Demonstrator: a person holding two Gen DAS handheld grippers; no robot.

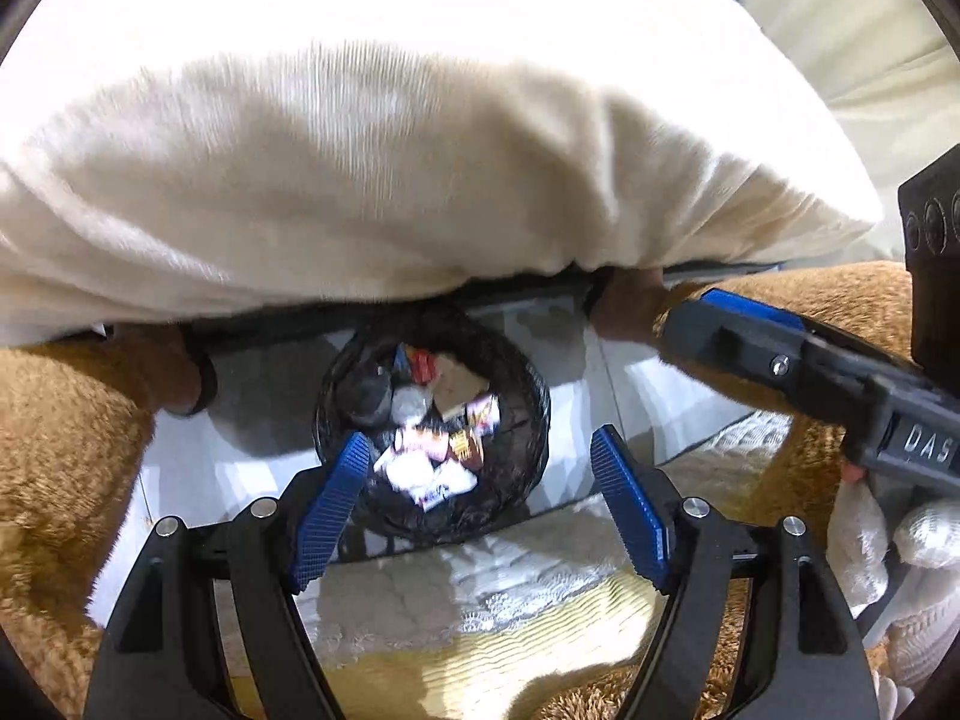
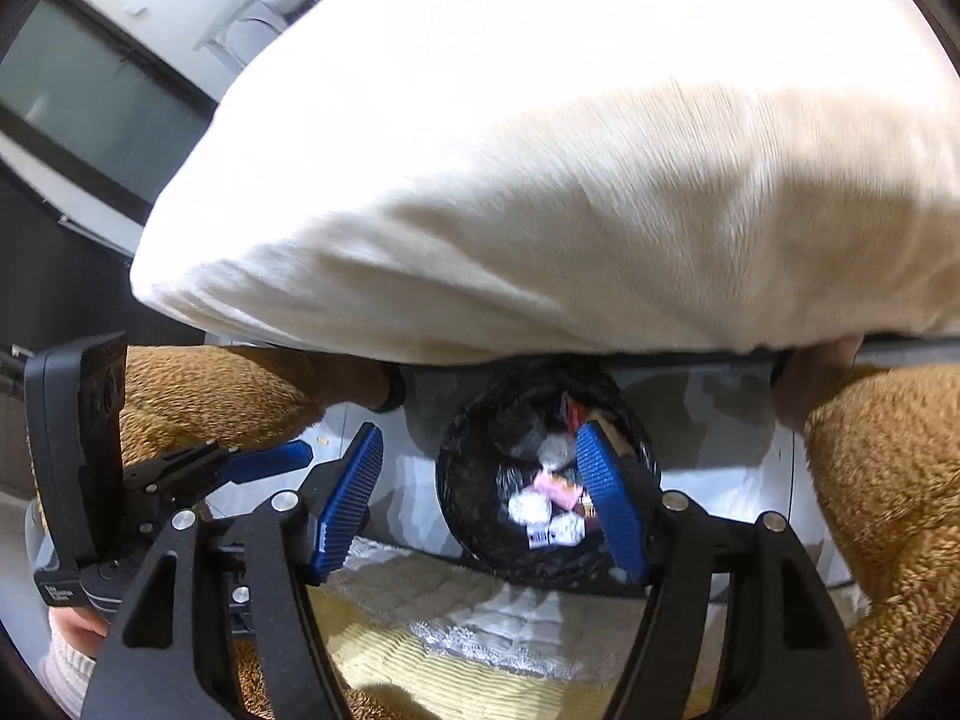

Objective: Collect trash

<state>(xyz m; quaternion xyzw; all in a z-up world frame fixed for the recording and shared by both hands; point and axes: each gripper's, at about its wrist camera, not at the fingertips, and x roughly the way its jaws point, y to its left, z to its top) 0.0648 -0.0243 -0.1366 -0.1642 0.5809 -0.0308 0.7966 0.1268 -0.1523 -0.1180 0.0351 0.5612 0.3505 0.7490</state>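
A round bin lined with a black bag (image 1: 528, 420) stands on the pale floor below me, holding several crumpled white tissues and colourful wrappers (image 1: 432, 456). My left gripper (image 1: 480, 504) is open and empty, its blue pads either side of the bin's near rim as seen from above. My right gripper (image 2: 480, 501) is open and empty too, above the bin (image 2: 468, 480) and its trash (image 2: 549, 510). The right gripper also shows in the left wrist view (image 1: 750, 324), and the left gripper shows in the right wrist view (image 2: 264, 459).
The person's white top (image 1: 390, 180) fills the upper part of both views, with brown fleece trouser legs (image 1: 54, 450) either side of the bin. A cream and white textured mat (image 1: 492, 588) lies on the floor at the near side. A dark window wall (image 2: 90, 108) stands at far left.
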